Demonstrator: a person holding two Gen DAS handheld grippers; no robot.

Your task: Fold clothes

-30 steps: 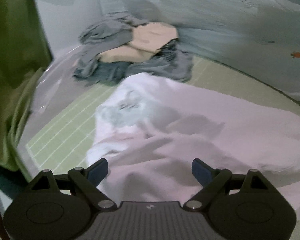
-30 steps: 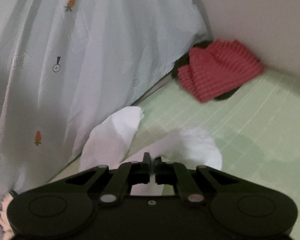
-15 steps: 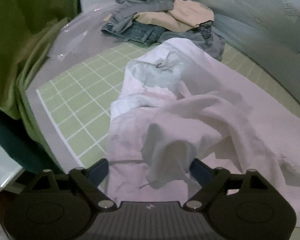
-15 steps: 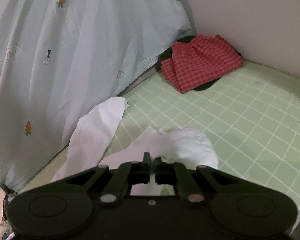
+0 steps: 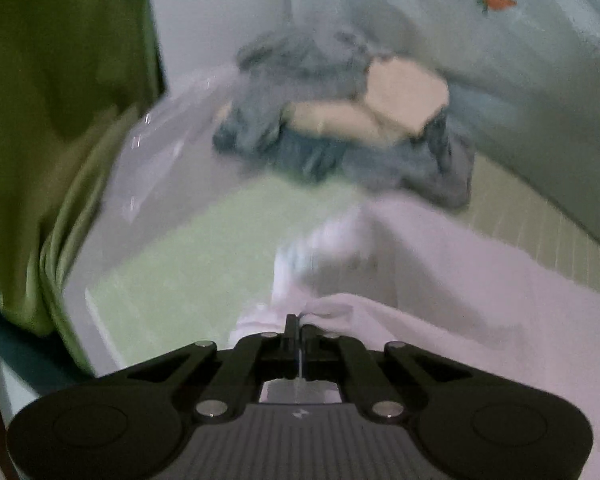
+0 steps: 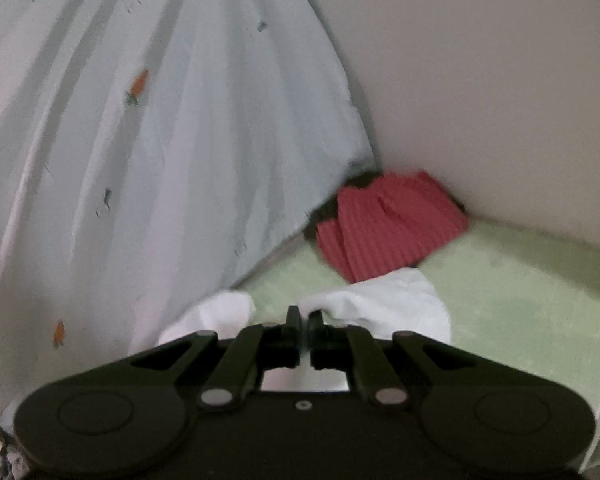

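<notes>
Bedside, mid-fold: I am pinching white garment (image 5: 452, 280) with left gripper (image 5: 298, 326), jaws closed on bunched edge. Right gripper (image 6: 303, 320) clamping same garment (image 6: 384, 300), cloth spilling past closed fingers. Garment lying on green mat (image 5: 188, 268), its length running from left gripper rightward toward right one. Judging each arm nearest its own end; next fold likely carrying edge forward, toward clothes pile (image 5: 340, 128). Red shirt (image 6: 388, 224) sitting well apart, against wall.
</notes>
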